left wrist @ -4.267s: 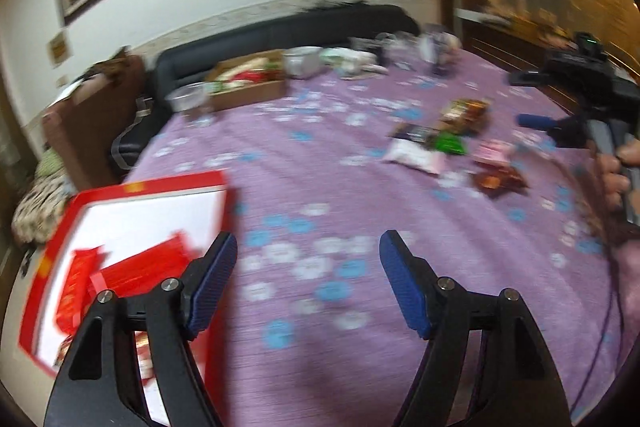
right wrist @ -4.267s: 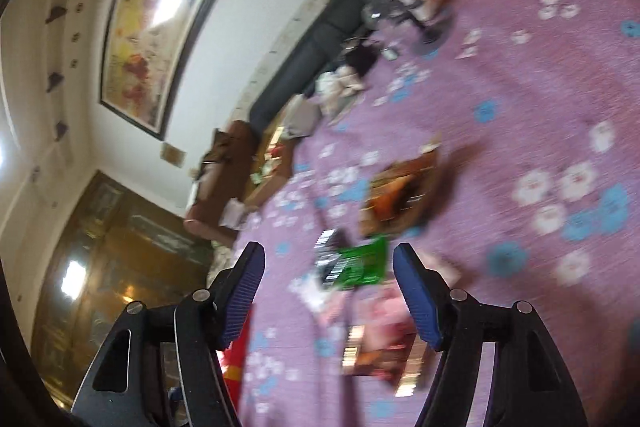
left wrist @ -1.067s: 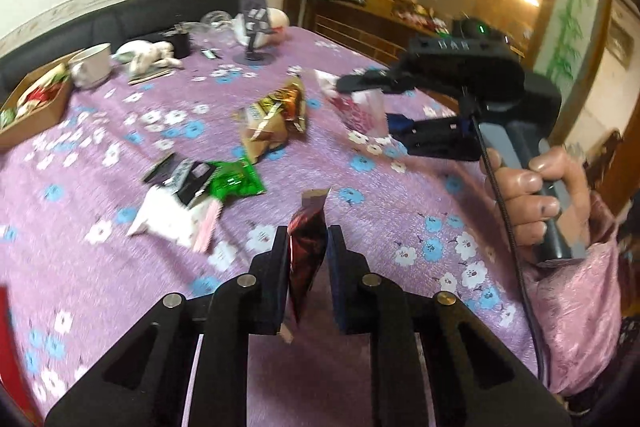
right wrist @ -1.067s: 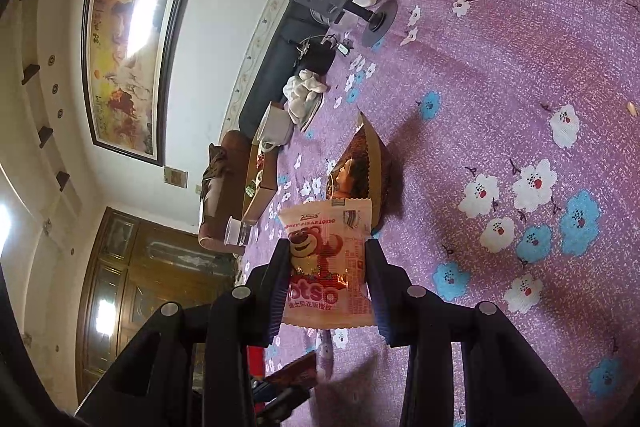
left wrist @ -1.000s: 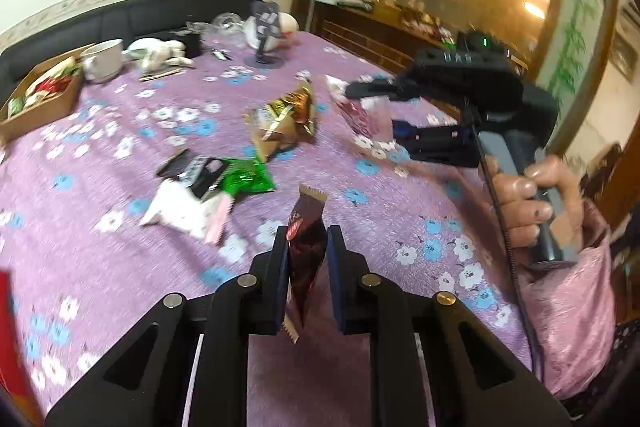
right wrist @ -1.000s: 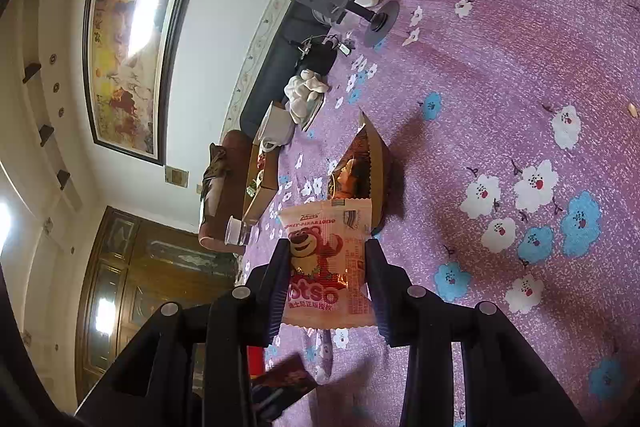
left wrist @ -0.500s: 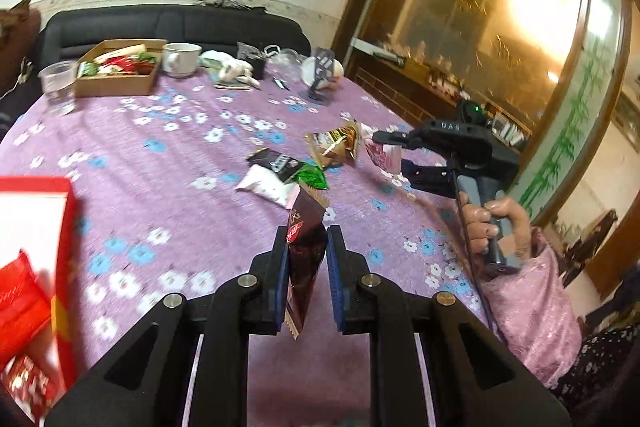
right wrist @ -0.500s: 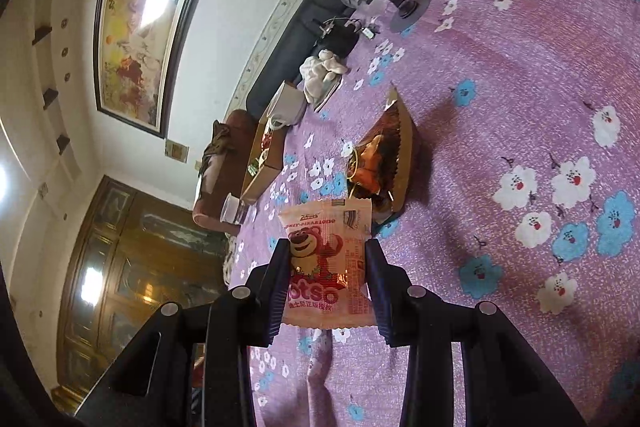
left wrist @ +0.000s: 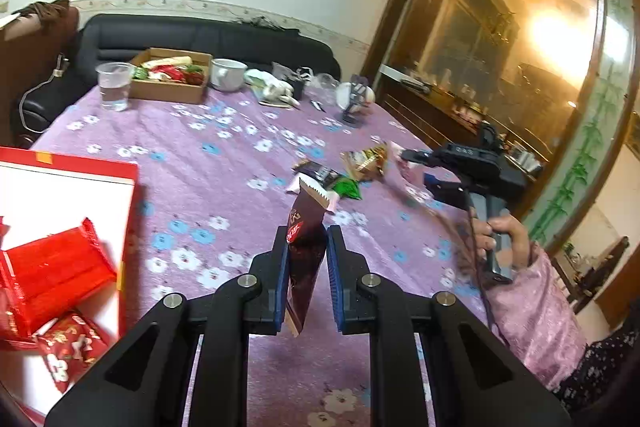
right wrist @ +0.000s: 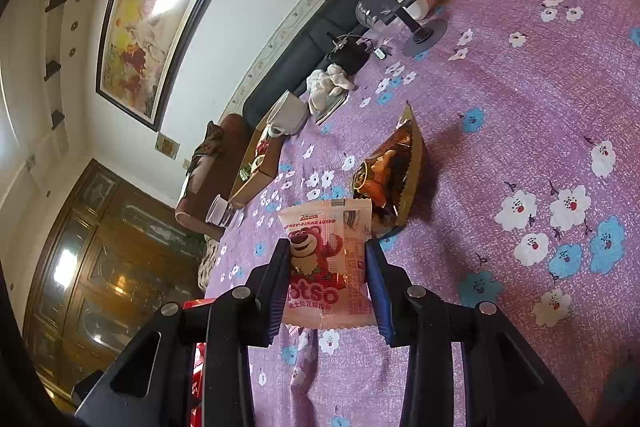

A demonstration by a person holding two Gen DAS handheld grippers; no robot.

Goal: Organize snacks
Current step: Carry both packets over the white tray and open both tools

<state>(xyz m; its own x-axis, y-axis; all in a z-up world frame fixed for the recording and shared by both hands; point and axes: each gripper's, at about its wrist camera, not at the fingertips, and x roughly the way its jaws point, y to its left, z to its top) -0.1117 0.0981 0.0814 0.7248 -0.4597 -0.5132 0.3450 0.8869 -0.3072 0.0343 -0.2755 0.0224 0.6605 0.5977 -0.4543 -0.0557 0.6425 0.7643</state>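
My left gripper [left wrist: 306, 259] is shut on a dark maroon snack packet [left wrist: 304, 243] that stands edge-on between its blue pads, above the purple flowered tablecloth [left wrist: 208, 163]. A red-rimmed box [left wrist: 132, 195] with red snack packs [left wrist: 52, 275] lies at the left. My right gripper [right wrist: 326, 275] is shut on a pink bear-print snack packet [right wrist: 326, 267]. In the left wrist view a hand holds that right gripper [left wrist: 416, 167] at the right. Loose snacks [left wrist: 344, 183] lie mid-table, among them a gold and orange bag [right wrist: 392, 171].
At the far edge stand a cardboard box of snacks [left wrist: 172, 77], a clear plastic cup [left wrist: 114, 83], a white mug [left wrist: 228, 75], a crumpled cloth [left wrist: 274, 93] and a phone stand [right wrist: 400, 11]. A black sofa [left wrist: 200, 39] lies behind the table.
My left gripper has swung left with the maroon packet, bringing the red box into view. The right gripper has rolled a little and still holds the pink packet.
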